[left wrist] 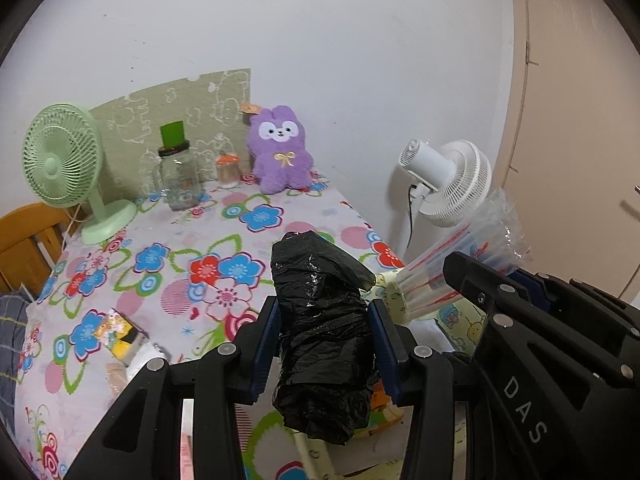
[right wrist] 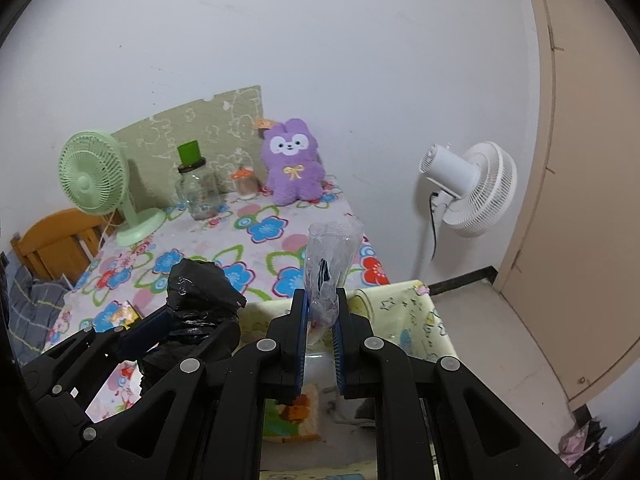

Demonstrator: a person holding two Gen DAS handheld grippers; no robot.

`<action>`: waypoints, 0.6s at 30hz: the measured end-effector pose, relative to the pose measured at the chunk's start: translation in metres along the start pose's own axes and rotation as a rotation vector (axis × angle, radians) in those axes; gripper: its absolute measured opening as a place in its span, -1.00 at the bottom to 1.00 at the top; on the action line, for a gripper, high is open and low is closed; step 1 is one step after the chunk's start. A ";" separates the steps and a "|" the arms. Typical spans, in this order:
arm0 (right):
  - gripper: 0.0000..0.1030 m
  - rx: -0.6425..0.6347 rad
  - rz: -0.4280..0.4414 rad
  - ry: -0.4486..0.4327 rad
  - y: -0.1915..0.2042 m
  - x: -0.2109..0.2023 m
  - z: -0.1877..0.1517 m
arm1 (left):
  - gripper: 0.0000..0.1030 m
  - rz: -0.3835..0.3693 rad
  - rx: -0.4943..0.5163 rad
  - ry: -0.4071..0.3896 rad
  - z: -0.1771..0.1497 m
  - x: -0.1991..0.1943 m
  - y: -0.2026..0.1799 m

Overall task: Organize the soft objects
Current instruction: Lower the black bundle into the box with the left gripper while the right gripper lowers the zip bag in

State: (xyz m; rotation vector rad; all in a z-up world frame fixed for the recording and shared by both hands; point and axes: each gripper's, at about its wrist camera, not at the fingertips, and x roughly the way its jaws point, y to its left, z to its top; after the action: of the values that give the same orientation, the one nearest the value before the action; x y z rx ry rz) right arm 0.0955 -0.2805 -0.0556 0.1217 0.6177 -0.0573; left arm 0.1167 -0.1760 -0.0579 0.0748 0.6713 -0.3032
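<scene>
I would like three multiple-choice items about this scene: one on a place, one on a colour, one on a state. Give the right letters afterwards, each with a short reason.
1. Where does the purple plush toy sit?
A. at the far edge of the table, against the wall
B. on the floor
C. on the wooden chair

2. What colour is the desk fan on the flowered tablecloth?
A. white
B. light green
C. black

3. What is between the left tongs?
A. nothing
B. a glass jar
C. a crumpled black plastic bag

Answers:
1 A, it rests beside the patterned board by the wall.
2 B, its cage and base are pale green; the white fan stands off the table.
3 C, both blue pads press on the bag.
</scene>
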 end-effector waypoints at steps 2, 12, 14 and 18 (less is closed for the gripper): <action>-0.73 0.007 -0.008 0.009 -0.004 0.004 -0.001 | -0.12 -0.009 0.006 0.012 -0.001 0.005 -0.004; -0.73 0.026 -0.019 0.060 -0.020 0.025 -0.009 | 0.07 -0.034 0.017 0.093 -0.006 0.032 -0.012; -0.73 0.028 -0.009 0.069 -0.021 0.029 -0.011 | 0.22 -0.025 0.026 0.099 -0.006 0.035 -0.013; -0.73 0.038 0.029 0.097 -0.022 0.039 -0.012 | 0.41 -0.014 0.038 0.109 -0.007 0.037 -0.013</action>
State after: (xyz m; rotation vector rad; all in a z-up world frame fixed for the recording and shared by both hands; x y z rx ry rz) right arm 0.1182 -0.3014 -0.0895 0.1709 0.7119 -0.0358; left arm 0.1359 -0.1970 -0.0866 0.1232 0.7743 -0.3270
